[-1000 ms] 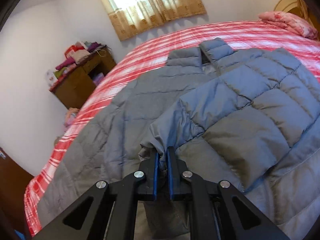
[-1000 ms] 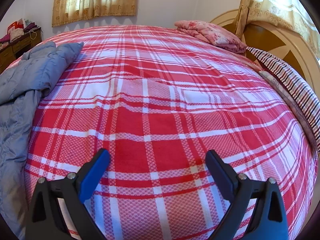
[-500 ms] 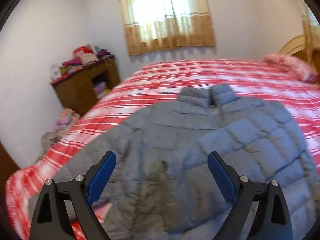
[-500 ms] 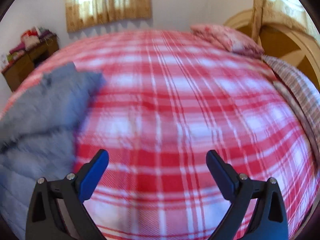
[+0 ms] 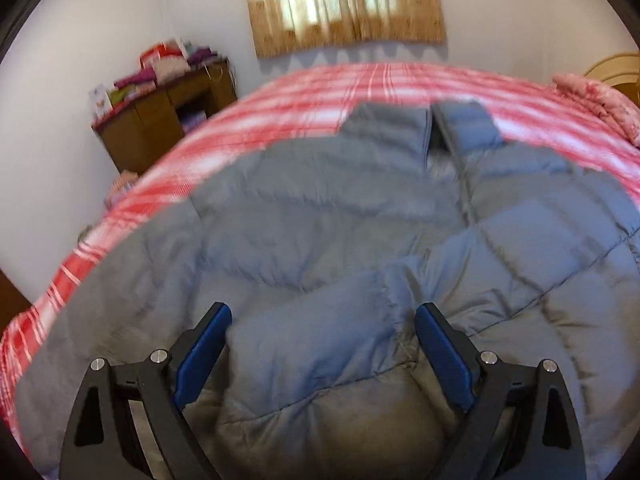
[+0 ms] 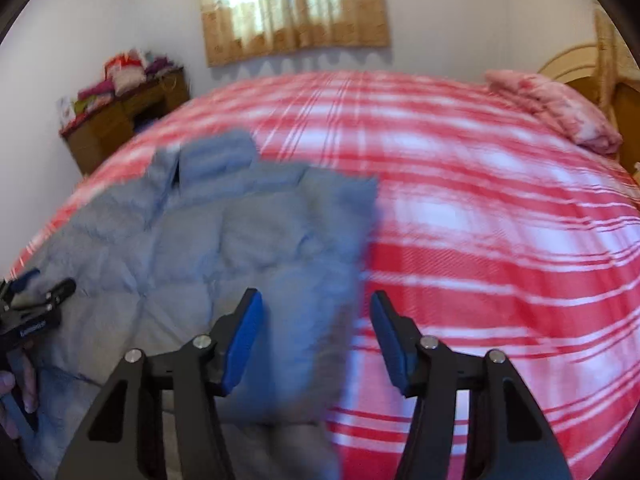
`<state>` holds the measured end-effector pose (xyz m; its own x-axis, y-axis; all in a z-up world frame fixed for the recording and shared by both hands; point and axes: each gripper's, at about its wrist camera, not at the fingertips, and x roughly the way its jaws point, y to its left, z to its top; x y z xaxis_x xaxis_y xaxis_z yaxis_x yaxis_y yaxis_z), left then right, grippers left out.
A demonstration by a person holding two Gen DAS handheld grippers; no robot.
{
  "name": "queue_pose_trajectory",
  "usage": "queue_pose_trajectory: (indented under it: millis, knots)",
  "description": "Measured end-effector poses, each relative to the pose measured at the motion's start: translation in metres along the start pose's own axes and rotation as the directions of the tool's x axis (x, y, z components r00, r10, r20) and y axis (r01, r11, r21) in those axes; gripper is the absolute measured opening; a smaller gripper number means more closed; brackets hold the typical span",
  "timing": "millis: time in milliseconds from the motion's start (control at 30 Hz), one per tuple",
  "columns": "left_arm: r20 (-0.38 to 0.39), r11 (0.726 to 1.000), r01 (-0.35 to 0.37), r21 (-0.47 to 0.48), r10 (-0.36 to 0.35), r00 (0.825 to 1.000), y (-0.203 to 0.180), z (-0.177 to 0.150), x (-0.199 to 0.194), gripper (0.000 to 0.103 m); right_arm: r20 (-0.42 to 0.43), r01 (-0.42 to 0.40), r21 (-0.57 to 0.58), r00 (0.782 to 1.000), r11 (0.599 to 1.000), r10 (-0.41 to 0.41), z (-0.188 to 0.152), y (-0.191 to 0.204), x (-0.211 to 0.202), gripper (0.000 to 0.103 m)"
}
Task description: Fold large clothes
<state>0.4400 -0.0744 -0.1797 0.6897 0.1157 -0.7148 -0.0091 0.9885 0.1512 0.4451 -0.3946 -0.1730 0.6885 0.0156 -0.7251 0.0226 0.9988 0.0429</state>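
A grey-blue quilted puffer jacket [image 5: 360, 216] lies front up on the bed, collar toward the far wall, with one sleeve folded across its chest. My left gripper [image 5: 322, 350] is open and hovers just above the folded sleeve's cuff end [image 5: 320, 336]. My right gripper [image 6: 316, 340] is open above the jacket's right edge [image 6: 328, 280], where it meets the bedspread. The jacket [image 6: 192, 248] fills the left of the right wrist view, and the left gripper [image 6: 36, 300] shows at that view's left edge. Both views are motion-blurred.
The bed carries a red and white plaid spread [image 6: 480, 220]. A folded pink quilt [image 6: 560, 108] lies near the wooden headboard [image 6: 580, 64] at right. A wooden dresser [image 5: 160, 120] piled with clothes stands by the far left wall, under a curtained window [image 5: 344, 0].
My left gripper opened and let go of the sleeve, which now lies across the jacket. My right gripper swung left, over the jacket's right edge.
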Motion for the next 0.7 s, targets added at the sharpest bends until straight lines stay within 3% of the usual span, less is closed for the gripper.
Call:
queue_pose_trajectory:
  millis: [67, 200, 567, 633, 700]
  knots:
    - [-0.007, 1.000, 0.017, -0.008, -0.017, 1.000, 0.000, -0.003, 0.006, 0.094, -0.039, -0.013, 0.014, 0.999, 1.000, 0.014, -0.010, -0.003, 0.014, 0.058]
    - [-0.041, 0.999, 0.041, -0.024, -0.042, 0.998, 0.001, -0.004, 0.015, 0.095, -0.032, -0.056, 0.069, 0.998, 0.996, 0.058, -0.015, -0.015, 0.012, 0.057]
    - [-0.068, 0.999, 0.033, -0.030, -0.035, 0.997, 0.000, 0.000, 0.022, 0.099, -0.032, -0.045, 0.051, 0.998, 0.998, 0.047, -0.015, -0.012, 0.009, 0.057]
    - [-0.069, 0.997, 0.050, -0.056, -0.054, 0.996, 0.009, 0.005, 0.013, 0.099, -0.001, -0.058, 0.059, 0.998, 0.997, 0.058, -0.008, -0.017, -0.003, 0.057]
    - [-0.009, 0.992, 0.102, -0.077, -0.103, 0.995, 0.019, 0.013, -0.004, 0.099, 0.083, -0.076, 0.067, 0.994, 0.995, 0.071, 0.008, -0.025, -0.025, 0.057]
